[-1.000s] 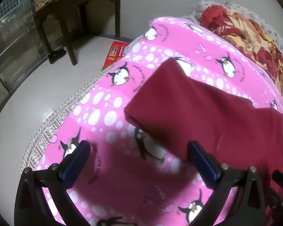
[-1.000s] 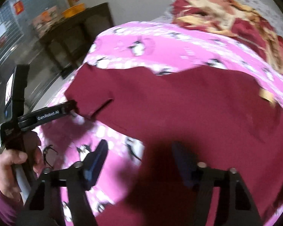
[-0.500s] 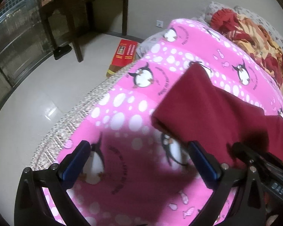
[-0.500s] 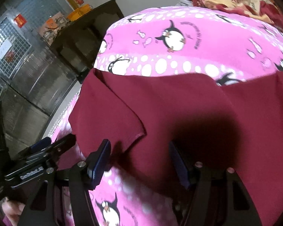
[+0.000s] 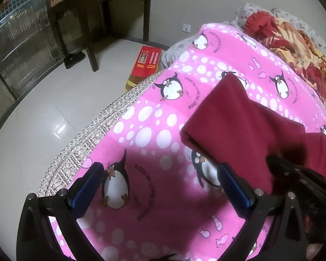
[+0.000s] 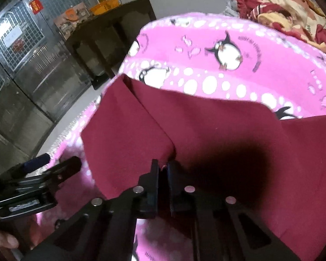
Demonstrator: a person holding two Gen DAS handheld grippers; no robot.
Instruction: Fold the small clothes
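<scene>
A maroon garment (image 5: 239,126) lies spread on a pink penguin blanket (image 5: 152,130). In the right wrist view, the jaws of my right gripper (image 6: 163,166) are closing and pinch a raised fold of the maroon garment (image 6: 217,130) near its left sleeve. My left gripper (image 5: 158,169) hovers open over bare blanket, just left of the garment's sleeve edge, with nothing between its blue pads. The right gripper (image 5: 293,174) shows dark at the right of the left wrist view. The left gripper (image 6: 54,169) appears at the lower left of the right wrist view.
The bed's silvery mat edge (image 5: 87,148) drops to a pale tiled floor. A red box (image 5: 145,63) lies beside the bed, and a dark wooden table (image 5: 97,0) stands beyond it. A red-and-yellow quilt (image 5: 293,43) is bunched at the far end. Metal shutters (image 6: 21,65) line the left.
My right gripper moved left along the garment and down onto it, then shut on a fold near the sleeve. The left gripper drifted slightly left, off the cloth, and stayed open.
</scene>
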